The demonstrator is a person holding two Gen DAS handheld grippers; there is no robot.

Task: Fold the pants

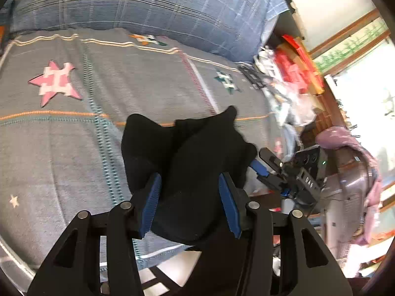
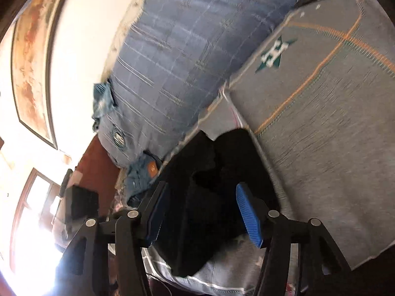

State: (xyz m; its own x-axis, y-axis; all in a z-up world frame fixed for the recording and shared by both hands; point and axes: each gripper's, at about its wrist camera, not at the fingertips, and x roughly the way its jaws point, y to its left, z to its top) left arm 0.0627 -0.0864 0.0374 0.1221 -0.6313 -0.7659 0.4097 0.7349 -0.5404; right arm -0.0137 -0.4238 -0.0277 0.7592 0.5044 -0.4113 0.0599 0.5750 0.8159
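Note:
The black pants (image 1: 187, 153) are bunched in a heap over the grey patterned bed cover (image 1: 61, 135). My left gripper (image 1: 188, 185) has its blue pads wide apart with black cloth bulging between them; it looks open around the cloth. The right gripper (image 1: 269, 170) shows at the pants' right edge in the left wrist view. In the right wrist view the pants (image 2: 209, 197) lie between the spread blue pads of my right gripper (image 2: 205, 212), also open, near the edge of the bed cover (image 2: 321, 123).
A large blue plaid pillow (image 1: 148, 5) lies along the far side of the bed, and also shows in the right wrist view (image 2: 185, 49). Red boxes and clutter (image 1: 293, 69) sit to the right. A framed picture (image 2: 32, 61) hangs on the wall.

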